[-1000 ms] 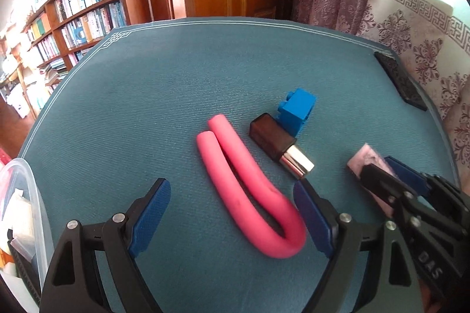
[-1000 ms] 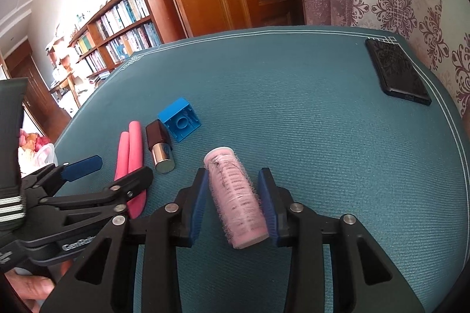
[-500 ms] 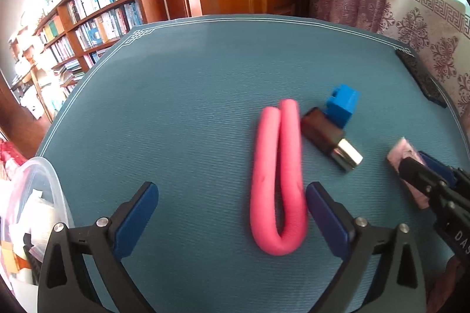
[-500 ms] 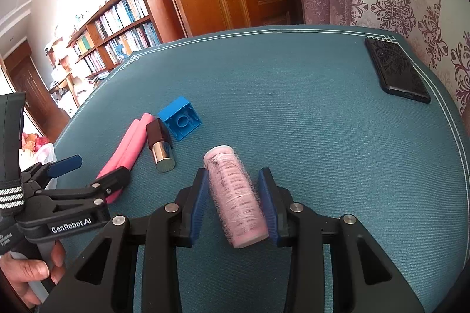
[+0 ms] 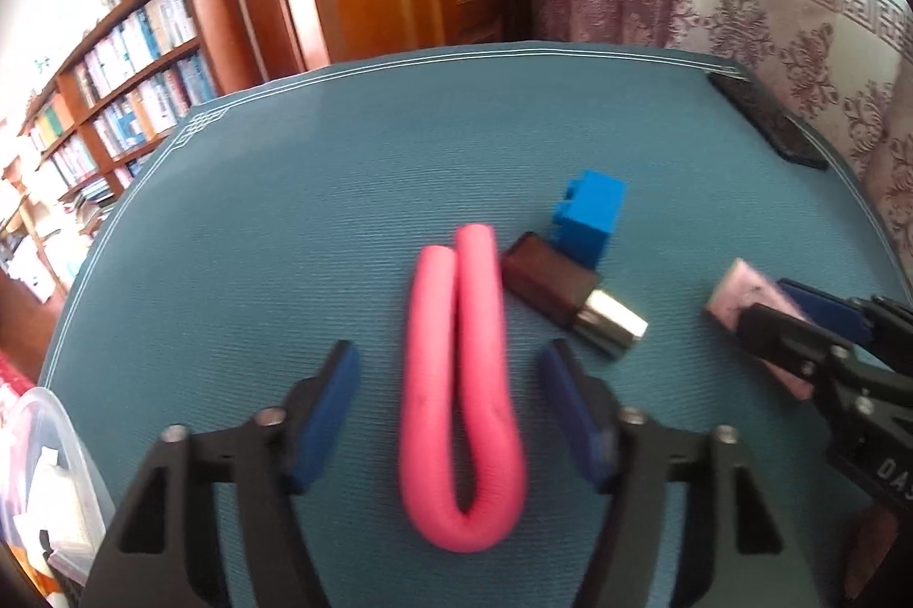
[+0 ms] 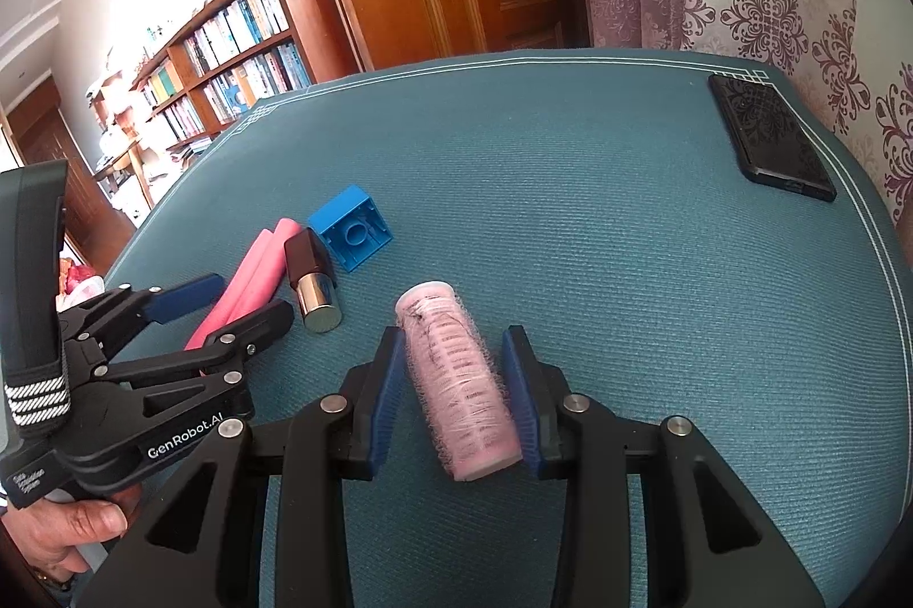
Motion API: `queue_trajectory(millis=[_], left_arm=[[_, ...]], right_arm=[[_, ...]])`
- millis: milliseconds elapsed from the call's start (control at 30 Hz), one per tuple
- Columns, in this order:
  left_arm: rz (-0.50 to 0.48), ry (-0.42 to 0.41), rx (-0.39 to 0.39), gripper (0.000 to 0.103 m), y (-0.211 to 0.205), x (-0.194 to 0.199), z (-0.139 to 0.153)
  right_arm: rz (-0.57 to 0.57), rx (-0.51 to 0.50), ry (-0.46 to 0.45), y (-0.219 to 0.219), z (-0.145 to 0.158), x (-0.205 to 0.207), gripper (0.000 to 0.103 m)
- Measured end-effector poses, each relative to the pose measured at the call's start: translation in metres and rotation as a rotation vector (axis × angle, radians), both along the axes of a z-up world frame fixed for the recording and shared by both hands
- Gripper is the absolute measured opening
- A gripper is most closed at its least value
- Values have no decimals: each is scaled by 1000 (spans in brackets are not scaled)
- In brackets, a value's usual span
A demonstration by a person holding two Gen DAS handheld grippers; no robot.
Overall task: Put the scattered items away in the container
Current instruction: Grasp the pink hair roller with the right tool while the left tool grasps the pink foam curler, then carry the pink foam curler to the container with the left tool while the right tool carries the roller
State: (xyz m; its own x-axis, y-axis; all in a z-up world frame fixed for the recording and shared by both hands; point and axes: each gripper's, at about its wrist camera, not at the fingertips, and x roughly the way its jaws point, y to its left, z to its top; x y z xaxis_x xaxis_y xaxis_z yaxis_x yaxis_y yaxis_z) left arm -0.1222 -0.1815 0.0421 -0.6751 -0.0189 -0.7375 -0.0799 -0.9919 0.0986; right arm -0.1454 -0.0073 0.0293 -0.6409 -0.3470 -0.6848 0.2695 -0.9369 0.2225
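A teal woven-textured counter (image 6: 570,186) with a white border line carries everything. Near its far right corner lies a flat black phone-like slab with a patterned back (image 6: 770,134), well apart from the rest. Toward the left sits a small cluster: a blue plastic building brick (image 6: 351,228) tipped on its side, a dark brown rectangular lipstick tube with a shiny silver end (image 6: 311,280) just beside it, and a pink foam rod bent into a narrow U (image 5: 462,380) lying against the tube's other side. At the lower left edge of the left wrist view, the rim of a clear plastic container (image 5: 51,437) shows, with pale items inside. Behind the counter stand a wooden door with a brass knob, a bookshelf and patterned curtains.

The left claw (image 5: 451,402) hovers low with its blue-padded fingers apart, straddling the bent end of the pink rod; neither pad touches it. The brown tube lies just outside its right finger. A hand (image 6: 63,528) grips this tool's handle from below.

The right claw (image 6: 456,380) is also spread, its pads on either side of a pale pink cylindrical hair roller with a bristly mesh surface (image 6: 456,380) that lies on the counter; the left pad sits close against the roller, the right pad a little off it.
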Motion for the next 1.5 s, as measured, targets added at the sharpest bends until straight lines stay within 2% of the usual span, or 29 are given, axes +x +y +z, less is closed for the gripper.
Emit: queue_trajectory(millis=[67,133,367,833,1100,1500], left_arm=[[-15,-5,8,48,3,0,1],[-21,-11,5,42,5,2,3],[1,-2,-7,41,4,7,7],[28,115,-78,41,-5,43,37],[72,145,-60,41,-20,59,46],[142,168,-33,41,-60,81,55]], right_arm=[[0,3,4,0,0,0,38],[0,5,8,-1,0,1,35],[-13,-31,6,4,2,2,32],[8,-76,11,-1,8,9,32],[25,-97,12,-8,12,14,32],[59,-111,43,-32,34,32,32]])
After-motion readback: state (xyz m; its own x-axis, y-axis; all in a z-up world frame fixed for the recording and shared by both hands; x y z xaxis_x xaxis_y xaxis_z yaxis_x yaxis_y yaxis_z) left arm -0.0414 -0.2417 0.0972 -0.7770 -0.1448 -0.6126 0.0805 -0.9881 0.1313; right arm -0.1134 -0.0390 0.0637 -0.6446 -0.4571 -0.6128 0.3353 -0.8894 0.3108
